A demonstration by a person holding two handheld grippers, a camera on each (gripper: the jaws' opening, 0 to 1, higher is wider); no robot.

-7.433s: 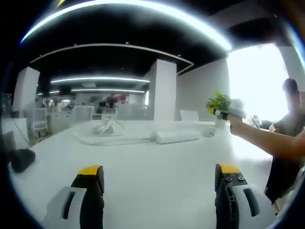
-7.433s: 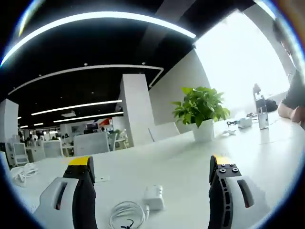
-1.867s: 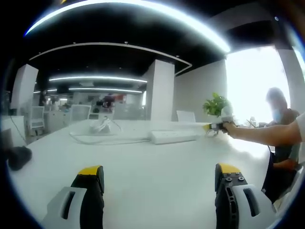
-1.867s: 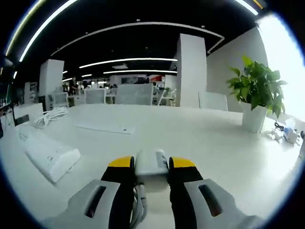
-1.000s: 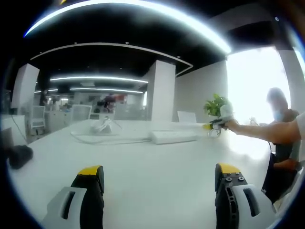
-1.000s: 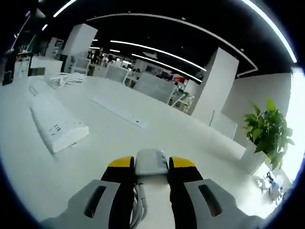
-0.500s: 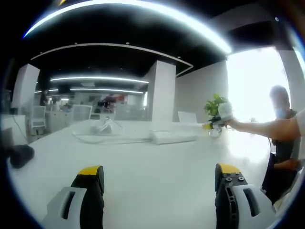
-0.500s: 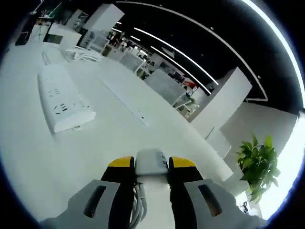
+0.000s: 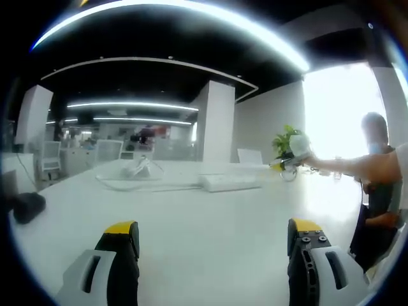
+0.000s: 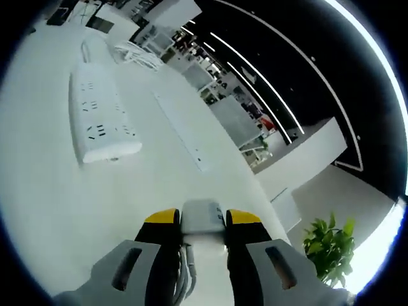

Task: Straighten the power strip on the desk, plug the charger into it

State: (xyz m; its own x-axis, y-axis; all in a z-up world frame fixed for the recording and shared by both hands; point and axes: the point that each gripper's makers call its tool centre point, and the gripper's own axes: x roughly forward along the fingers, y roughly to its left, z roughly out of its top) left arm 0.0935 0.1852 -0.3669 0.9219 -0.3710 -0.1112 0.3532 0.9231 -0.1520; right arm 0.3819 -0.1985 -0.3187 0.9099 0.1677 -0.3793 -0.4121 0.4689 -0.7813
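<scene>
The white surface (image 10: 51, 210) carries the power strip (image 10: 99, 121), lying flat with its sockets up, well ahead of the right gripper (image 10: 203, 220), whose jaws are closed tight on the charger (image 10: 203, 217). The left gripper (image 9: 213, 239) hangs with jaws wide apart, holding nothing. To plug in well, I would line the charger's prongs squarely over one socket, then press straight down, steadying the strip with the free gripper.
</scene>
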